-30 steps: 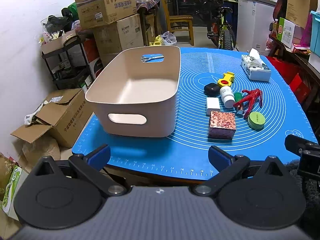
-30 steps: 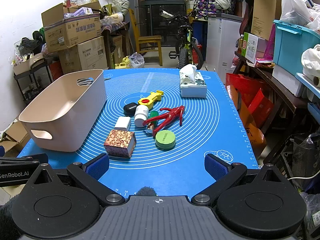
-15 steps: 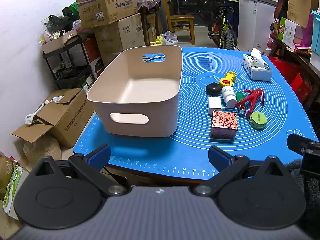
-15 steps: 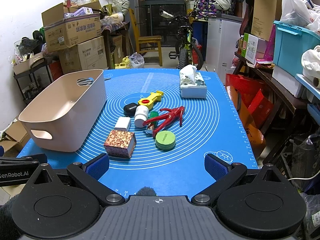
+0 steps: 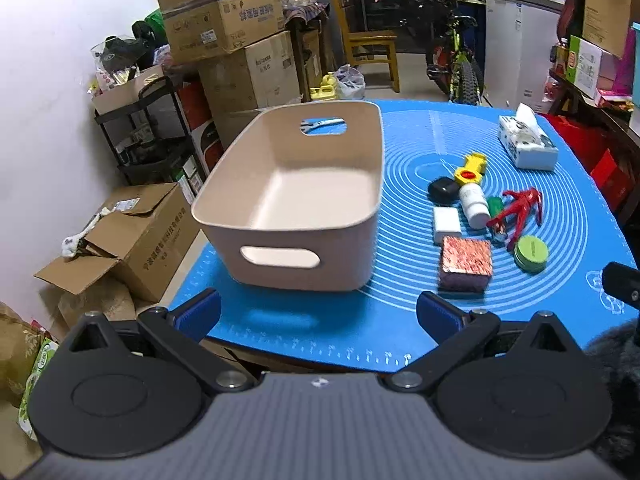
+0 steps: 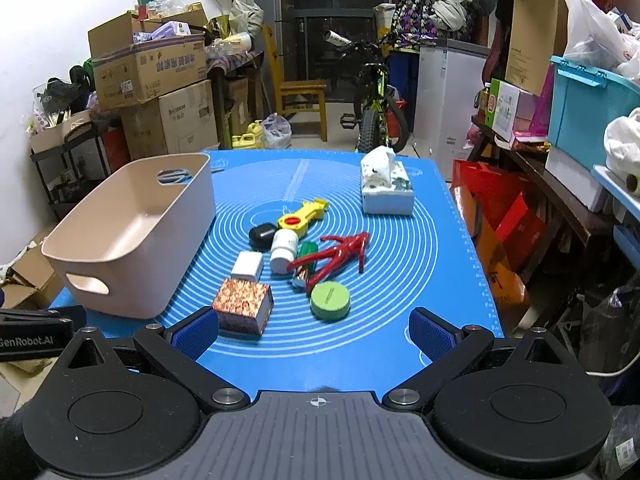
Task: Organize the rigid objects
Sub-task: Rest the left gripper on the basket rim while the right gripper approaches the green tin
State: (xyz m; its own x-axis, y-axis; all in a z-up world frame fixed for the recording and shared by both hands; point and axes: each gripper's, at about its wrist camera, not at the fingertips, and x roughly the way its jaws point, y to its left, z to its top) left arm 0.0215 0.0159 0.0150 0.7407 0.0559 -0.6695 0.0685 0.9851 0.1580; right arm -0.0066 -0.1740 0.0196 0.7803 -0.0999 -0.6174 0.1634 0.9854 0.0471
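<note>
Both the left gripper (image 5: 318, 312) and right gripper (image 6: 314, 330) hung spread wide, holding nothing. The beige bin (image 5: 296, 204) stood beside the patterned box (image 6: 243, 306).

A blue mat (image 6: 400, 344) printed with pale concentric rings covered the bench. On its left side stood an empty beige bin (image 6: 132, 236) with cut-out handles. Just beside the bin lay a cluster of small things: a patterned box (image 6: 243, 306) nearest the front edge, a white block (image 6: 247, 265) behind it, a black pebble-shaped case (image 6: 262, 236), a white bottle (image 6: 283, 251) on its side, a yellow tool with a red ring (image 6: 301, 216), a red branching piece (image 6: 336, 254) and a green round tin (image 6: 330, 300). A tissue box (image 6: 386, 192) sat apart toward the far right.
</note>
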